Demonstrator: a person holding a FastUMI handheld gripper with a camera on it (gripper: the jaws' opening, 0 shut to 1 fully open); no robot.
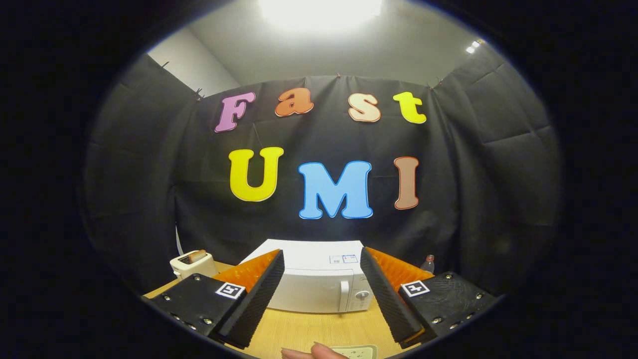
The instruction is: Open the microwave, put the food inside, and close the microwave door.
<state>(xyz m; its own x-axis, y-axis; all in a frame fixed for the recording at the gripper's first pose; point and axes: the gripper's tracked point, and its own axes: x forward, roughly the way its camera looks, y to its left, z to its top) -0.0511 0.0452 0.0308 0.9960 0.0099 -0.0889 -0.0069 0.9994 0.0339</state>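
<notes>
Microwave (319, 279) sits door shut on the wooden table (304, 331), beyond the gripper (321, 299), whose fingers gape wide, holding nothing. Yanking its handle (343, 295) carelessly could drag it into the toaster (192, 264) alongside.

Microwave (314, 279) on table (309, 329), door shut, against the wall. Toaster (192, 264) left of microwave; bottle (428, 263) right of it. Gripper (319, 299) before microwave, fingers spread, holding nothing.
</notes>
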